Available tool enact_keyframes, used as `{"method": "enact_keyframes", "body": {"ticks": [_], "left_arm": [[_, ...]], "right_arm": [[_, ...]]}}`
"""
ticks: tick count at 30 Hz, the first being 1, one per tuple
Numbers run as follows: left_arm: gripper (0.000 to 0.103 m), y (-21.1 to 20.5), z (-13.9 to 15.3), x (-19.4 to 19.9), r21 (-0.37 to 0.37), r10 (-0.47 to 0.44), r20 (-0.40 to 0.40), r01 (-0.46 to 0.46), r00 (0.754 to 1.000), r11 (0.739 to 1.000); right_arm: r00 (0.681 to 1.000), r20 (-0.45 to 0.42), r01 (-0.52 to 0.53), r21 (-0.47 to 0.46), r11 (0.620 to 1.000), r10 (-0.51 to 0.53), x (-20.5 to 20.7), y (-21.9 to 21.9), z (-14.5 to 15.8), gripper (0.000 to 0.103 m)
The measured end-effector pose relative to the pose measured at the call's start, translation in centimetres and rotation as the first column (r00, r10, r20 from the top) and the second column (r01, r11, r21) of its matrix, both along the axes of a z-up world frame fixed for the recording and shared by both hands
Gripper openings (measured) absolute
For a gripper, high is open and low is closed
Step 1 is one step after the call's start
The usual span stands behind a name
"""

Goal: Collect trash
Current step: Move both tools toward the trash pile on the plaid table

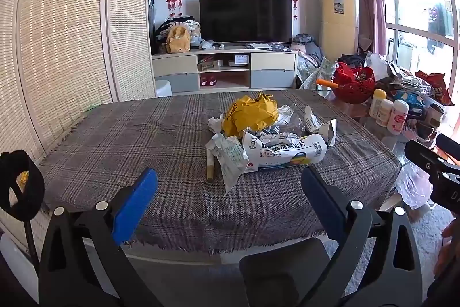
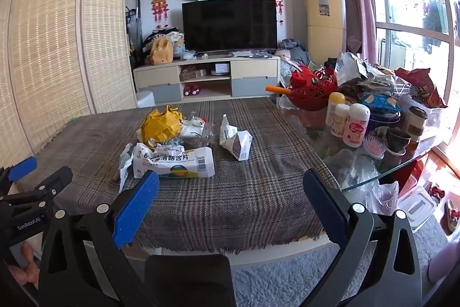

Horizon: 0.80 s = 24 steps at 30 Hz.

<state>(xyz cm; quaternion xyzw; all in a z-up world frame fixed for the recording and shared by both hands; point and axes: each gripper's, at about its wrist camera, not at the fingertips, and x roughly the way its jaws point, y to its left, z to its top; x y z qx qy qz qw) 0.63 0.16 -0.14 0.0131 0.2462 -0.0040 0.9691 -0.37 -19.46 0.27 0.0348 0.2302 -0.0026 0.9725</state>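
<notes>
A heap of trash lies mid-table on the plaid cloth (image 1: 143, 140): crumpled yellow paper (image 1: 251, 114) (image 2: 162, 125), a white medicine box (image 1: 287, 153) (image 2: 178, 161), a torn paper wrapper (image 1: 231, 160), a small brown stick (image 1: 210, 166) and a crumpled white carton (image 2: 237, 141) (image 1: 317, 124). My left gripper (image 1: 230, 200) is open and empty at the table's near edge, short of the heap. My right gripper (image 2: 230, 203) is open and empty, near the front edge, right of the box. The left gripper shows at the left edge of the right view (image 2: 26, 180).
A red basket (image 2: 312, 89), several bottles (image 2: 355, 124), snack bags and bowls crowd the glass table part at the right (image 2: 373, 174). A black chair back (image 2: 187, 278) stands below the near edge. A TV stand (image 1: 224, 68) and bamboo screen (image 1: 72, 33) lie beyond.
</notes>
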Motion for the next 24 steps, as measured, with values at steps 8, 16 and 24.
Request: {"method": "enact_keyframes", "body": {"ticks": [8,16,24], "left_arm": [[0.095,-0.64,0.01,-0.61,0.012,-0.007,0.014,0.007,1.0,1.0],[0.095,-0.76,0.02,-0.55,0.016,-0.012,0.01,0.012,1.0,1.0],[0.095,-0.49,0.09,-0.52,0.008,-0.004,0.009,0.003,1.0,1.0]], "right_arm": [[1.0,-0.008,0.002,0.002,1.0,-0.002,0.12,0.2,0.11,0.1],[1.0,-0.003,0.0,0.001,1.0,0.0,0.02,0.32,-0.15,0.1],[1.0,-0.004,-0.002,0.003,1.0,0.002,-0.03,0.45,0.15,0.1]]}}
